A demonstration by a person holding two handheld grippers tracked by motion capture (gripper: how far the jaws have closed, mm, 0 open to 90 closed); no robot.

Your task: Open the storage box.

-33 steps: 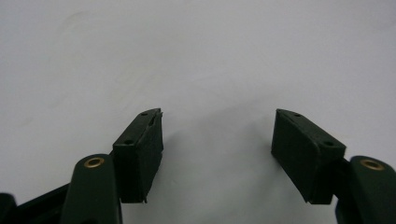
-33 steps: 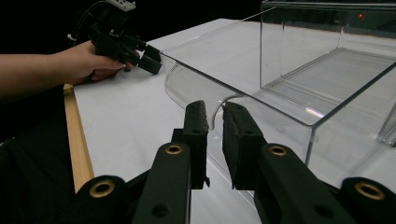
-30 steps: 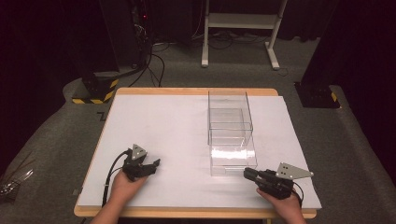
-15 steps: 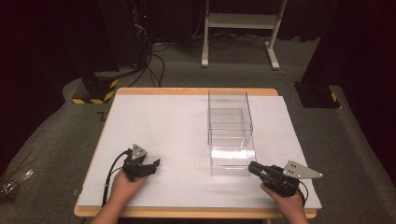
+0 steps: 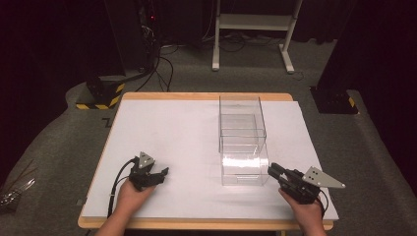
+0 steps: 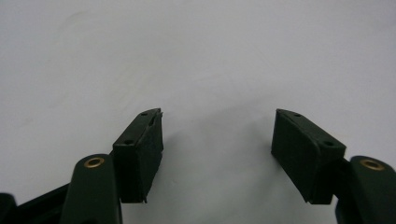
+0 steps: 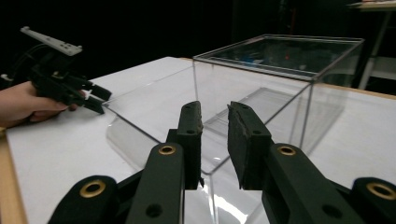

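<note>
**A:** Your right hand-held gripper (image 5: 273,170) is sitting just beside the near right corner of the clear box (image 5: 242,142), and its jaws have just been opening a little, with a narrow gap and nothing pinched between them. Is it lining up well?

**B:** You are aiming at the near wall, I judge. Keep widening the jaws so one pad passes inside the rim and one outside, then close gently; clear plastic is likely slippery.

**A:** And your left hand-held gripper (image 5: 163,172)?

**B:** It is resting released on the worktop (image 5: 167,128), well left of the box.

**A:** The right gripper view is showing the box's upper rim (image 7: 275,70) edge-on; the high view is showing the box standing right of centre.
</note>
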